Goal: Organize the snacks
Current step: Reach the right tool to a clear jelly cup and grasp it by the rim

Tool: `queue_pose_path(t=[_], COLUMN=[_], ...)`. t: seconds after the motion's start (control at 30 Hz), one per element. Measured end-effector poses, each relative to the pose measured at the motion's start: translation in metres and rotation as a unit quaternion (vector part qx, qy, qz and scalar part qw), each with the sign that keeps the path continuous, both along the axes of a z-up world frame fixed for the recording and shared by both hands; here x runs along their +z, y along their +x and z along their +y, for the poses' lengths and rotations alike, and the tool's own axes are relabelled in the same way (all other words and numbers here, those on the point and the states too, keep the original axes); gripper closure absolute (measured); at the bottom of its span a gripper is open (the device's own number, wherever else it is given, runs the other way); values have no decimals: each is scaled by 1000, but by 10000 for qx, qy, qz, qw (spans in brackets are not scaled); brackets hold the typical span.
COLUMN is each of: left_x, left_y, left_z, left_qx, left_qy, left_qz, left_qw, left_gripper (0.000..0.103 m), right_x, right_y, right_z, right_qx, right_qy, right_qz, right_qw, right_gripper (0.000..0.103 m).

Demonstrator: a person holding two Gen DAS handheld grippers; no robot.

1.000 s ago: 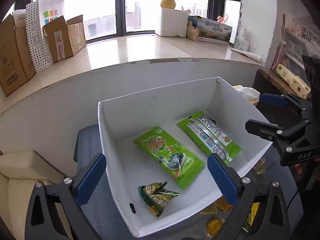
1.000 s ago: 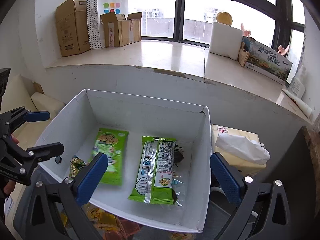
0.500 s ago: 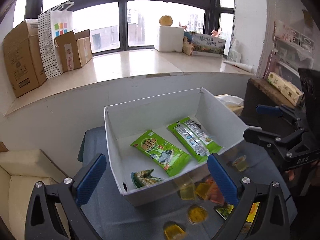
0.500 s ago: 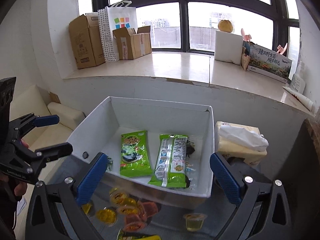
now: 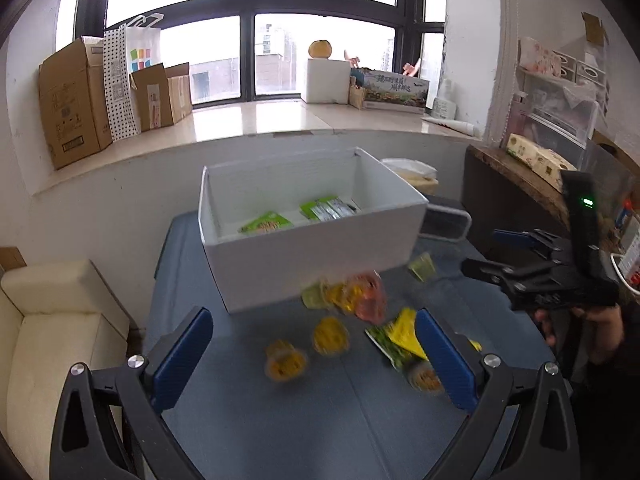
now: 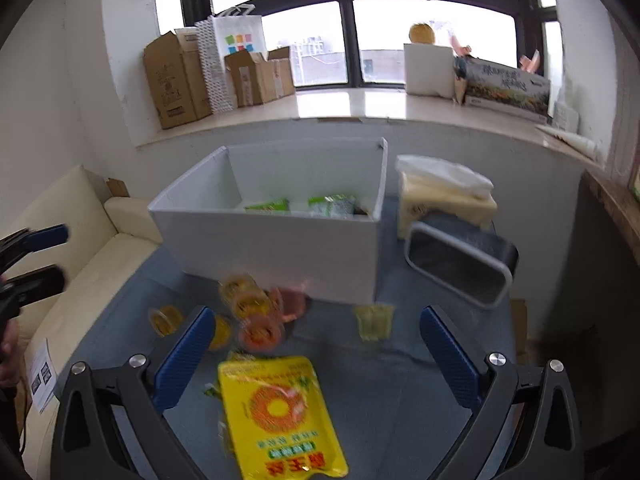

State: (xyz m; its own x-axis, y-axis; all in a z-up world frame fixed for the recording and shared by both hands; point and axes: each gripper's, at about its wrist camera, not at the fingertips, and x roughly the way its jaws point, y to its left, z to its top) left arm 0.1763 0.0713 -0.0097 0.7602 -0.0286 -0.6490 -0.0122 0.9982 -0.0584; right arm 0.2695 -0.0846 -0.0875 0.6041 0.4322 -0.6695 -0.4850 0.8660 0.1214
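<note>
A white box (image 5: 312,256) (image 6: 280,248) stands on the blue-grey table and holds two green snack packets (image 5: 264,224) (image 6: 332,205). In front of it lie several jelly cups (image 5: 330,334) (image 6: 258,330), blurred, and a yellow snack packet (image 6: 280,412) (image 5: 402,336). My left gripper (image 5: 312,360) hangs open above the near table, with nothing between its fingers. My right gripper (image 6: 316,358) is open too, over the yellow packet's top edge, and also appears at the right of the left wrist view (image 5: 508,256).
A dark tray with a white rim (image 6: 460,268) lies right of the box, a tissue pack (image 6: 444,192) behind it. A cream sofa (image 5: 52,320) sits left of the table. Cardboard boxes (image 5: 72,100) stand on the window sill.
Both grippers have pulled back and away from the box, which now looks smaller and farther. The jelly cups and the yellow packet on the table have come into view.
</note>
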Motion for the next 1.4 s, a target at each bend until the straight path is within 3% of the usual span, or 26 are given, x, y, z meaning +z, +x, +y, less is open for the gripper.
queue_pose_path(t=[0.37,0.67,0.73,0.8,0.87,1.0,1.4], left_x=[-22,-43,-47,-49,-52,-57,-61], left_y=[-58,-62,-62,-60,-59,-56,-36], left_z=[-25,-11,-8,-5,-4,-3,2], left_qx=[-164,17,36,85,80,91,178], left_qy=[-157,-277,-307,-360,-389,-401,-363], left_qz=[172,403,427,446,482,516,540], left_qw=[9996,9988,9986,9983,9980,9978,9977], left_gripper=[0,0,0,0,0,0,0], right_x=[-69,-87,-90,-91,-90,-87,-64], right_y=[49,83,87,90,92,97,60], right_z=[4,10,16,20,21,24,19], right_qx=[-374,-577,-617,-704,-732,-724,-458], right_qy=[-338,-346,-561,-834,-836,-847,-715], right_qz=[681,797,749,655,669,658,379], right_qw=[9964,9945,9937,9919,9916,9916,9957], right_gripper=[0,1,13,32,35,66,68])
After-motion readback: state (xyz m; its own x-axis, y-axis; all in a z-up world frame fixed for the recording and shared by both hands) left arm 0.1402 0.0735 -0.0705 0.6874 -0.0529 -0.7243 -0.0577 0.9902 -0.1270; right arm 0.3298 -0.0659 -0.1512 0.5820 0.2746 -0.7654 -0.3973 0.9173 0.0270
